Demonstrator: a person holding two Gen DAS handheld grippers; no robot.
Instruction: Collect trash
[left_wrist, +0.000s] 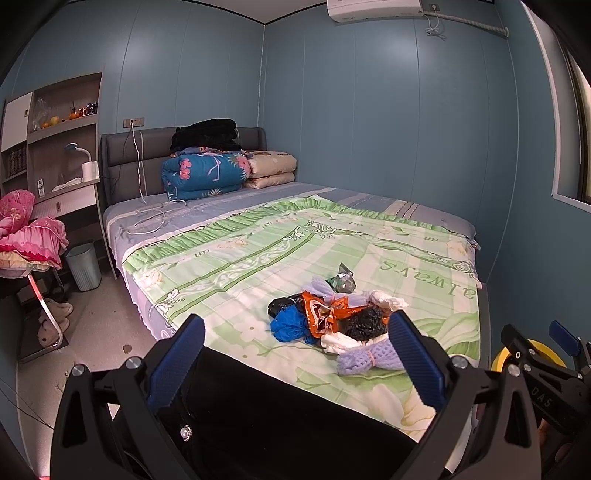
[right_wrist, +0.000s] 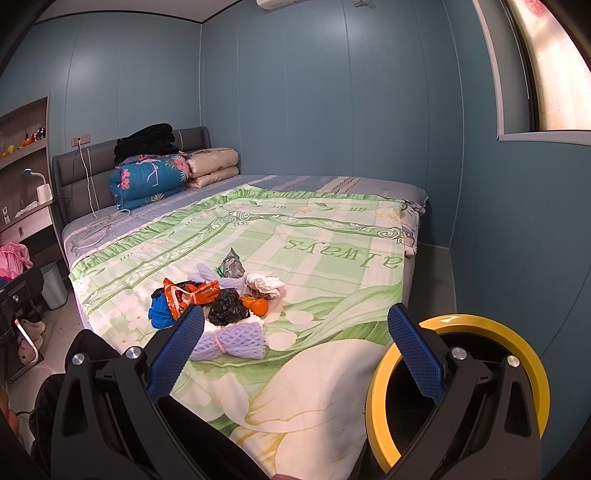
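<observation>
Trash (left_wrist: 332, 321) lies heaped on the green sheet (left_wrist: 240, 254) near the foot of the bed: orange wrapper (right_wrist: 192, 293), black bag (right_wrist: 227, 312), blue bag (right_wrist: 160, 314), purple foam net (right_wrist: 229, 341), white tissue (right_wrist: 264, 284). Left gripper (left_wrist: 295, 347) spread wide, empty, short of the heap. Right gripper (right_wrist: 295, 339) likewise wide apart, empty. Yellow-rimmed bin (right_wrist: 524, 350) stands beside the bed's corner, under the right gripper.
</observation>
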